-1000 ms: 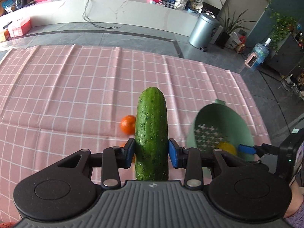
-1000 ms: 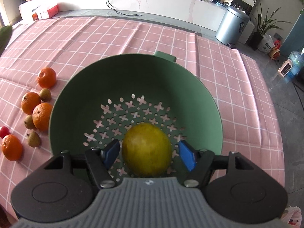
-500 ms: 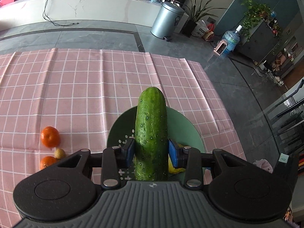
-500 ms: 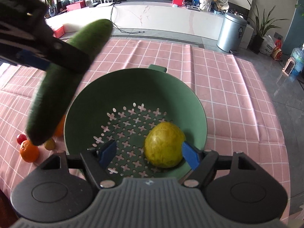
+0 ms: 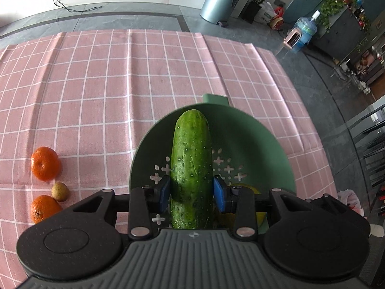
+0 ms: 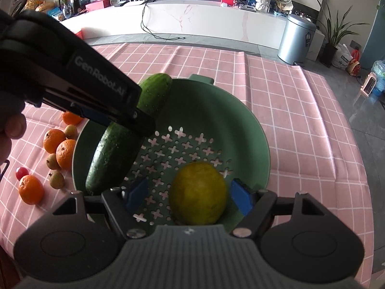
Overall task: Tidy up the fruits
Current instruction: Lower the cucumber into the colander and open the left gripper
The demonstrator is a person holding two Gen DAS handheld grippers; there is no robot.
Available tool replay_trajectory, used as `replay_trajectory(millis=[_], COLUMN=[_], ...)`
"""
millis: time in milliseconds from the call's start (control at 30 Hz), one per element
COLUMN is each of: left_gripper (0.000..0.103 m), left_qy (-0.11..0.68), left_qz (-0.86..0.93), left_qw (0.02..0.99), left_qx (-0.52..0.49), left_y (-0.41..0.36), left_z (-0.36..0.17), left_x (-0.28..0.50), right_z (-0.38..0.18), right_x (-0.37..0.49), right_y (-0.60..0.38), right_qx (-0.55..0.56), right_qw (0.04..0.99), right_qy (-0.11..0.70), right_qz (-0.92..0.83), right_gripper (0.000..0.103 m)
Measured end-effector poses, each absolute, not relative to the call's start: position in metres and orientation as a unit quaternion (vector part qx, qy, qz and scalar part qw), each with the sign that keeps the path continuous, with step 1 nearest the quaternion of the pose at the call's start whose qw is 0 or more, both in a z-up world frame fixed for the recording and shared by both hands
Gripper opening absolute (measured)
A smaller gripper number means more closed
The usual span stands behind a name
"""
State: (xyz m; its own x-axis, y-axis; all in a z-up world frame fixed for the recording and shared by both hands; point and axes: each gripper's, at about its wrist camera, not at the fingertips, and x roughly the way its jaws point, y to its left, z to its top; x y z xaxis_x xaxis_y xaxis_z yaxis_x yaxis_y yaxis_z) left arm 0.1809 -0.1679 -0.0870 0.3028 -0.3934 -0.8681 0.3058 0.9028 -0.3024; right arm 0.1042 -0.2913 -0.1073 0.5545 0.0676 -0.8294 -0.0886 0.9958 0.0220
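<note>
Dark green bumpy cucumber (image 5: 191, 166) is clamped in left gripper (image 5: 191, 190) over green perforated plastic colander (image 6: 240, 118). Yellow round lemon (image 6: 198, 193) is released; right gripper (image 6: 187, 196) jaws have just been opening, pads clear. Next: cucumber to be lowered beside lemon, then released.

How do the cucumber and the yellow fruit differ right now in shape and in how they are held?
The cucumber is long, dark green and bumpy; the yellow fruit is round.

The cucumber is clamped in the left gripper and hangs tilted; the yellow fruit rests on the green colander floor, free between the right gripper's fingers, which have just been opening.

Both are over or in the colander.
</note>
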Motion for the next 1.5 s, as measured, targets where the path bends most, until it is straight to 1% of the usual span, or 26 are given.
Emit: replay_trajectory(millis=[67,233,400,500,633,733,800,1000,1167,1267,1333,1500], left_gripper=[0.043,0.043,0.046,0.049,0.051,0.052,0.056,0.057,0.057,0.065,0.067,0.068], left_qy=[0.552,0.559,0.561,0.553,0.532,0.508,0.493,0.455,0.438,0.429,0.433,0.454], left_qz=[-0.215,-0.218,-0.216,-0.218,-0.226,-0.229,-0.228,-0.219,-0.199,-0.194,-0.196,-0.206], left_qw=[0.805,0.800,0.799,0.804,0.816,0.830,0.840,0.862,0.874,0.879,0.876,0.860], left_qx=[-0.036,-0.022,-0.019,-0.018,-0.022,-0.012,-0.002,0.041,0.068,0.083,0.084,0.111], left_y=[-0.169,-0.174,-0.169,-0.164,-0.153,-0.141,-0.132,-0.098,-0.065,-0.047,-0.036,-0.022], left_z=[-0.090,-0.094,-0.098,-0.091,-0.070,-0.050,-0.039,-0.015,-0.003,0.001,-0.001,-0.015], left_x=[0.181,0.180,0.178,0.174,0.167,0.155,0.146,0.120,0.102,0.093,0.089,0.077], right_z=[-0.108,-0.106,-0.105,-0.104,-0.097,-0.088,-0.081,-0.064,-0.054,-0.051,-0.052,-0.056], right_x=[0.104,0.102,0.097,0.095,0.090,0.084,0.079,0.055,0.050,0.045,0.039,0.025], right_y=[-0.291,-0.292,-0.290,-0.288,-0.284,-0.283,-0.282,-0.270,-0.245,-0.225,-0.211,-0.181], right_qx=[-0.013,-0.007,-0.013,-0.015,-0.026,-0.028,-0.012,0.037,0.043,0.054,0.053,0.047], right_qw=[0.881,0.882,0.885,0.886,0.892,0.900,0.909,0.939,0.938,0.936,0.936,0.935], right_qy=[0.471,0.468,0.463,0.460,0.450,0.435,0.418,0.342,0.343,0.347,0.349,0.350], right_qz=[0.044,0.047,0.051,0.045,0.026,0.012,0.003,0.007,0.008,0.015,0.022,0.038], right_gripper=[0.078,0.078,0.083,0.084,0.084,0.084,0.084,0.084,0.084,0.084,0.084,0.084])
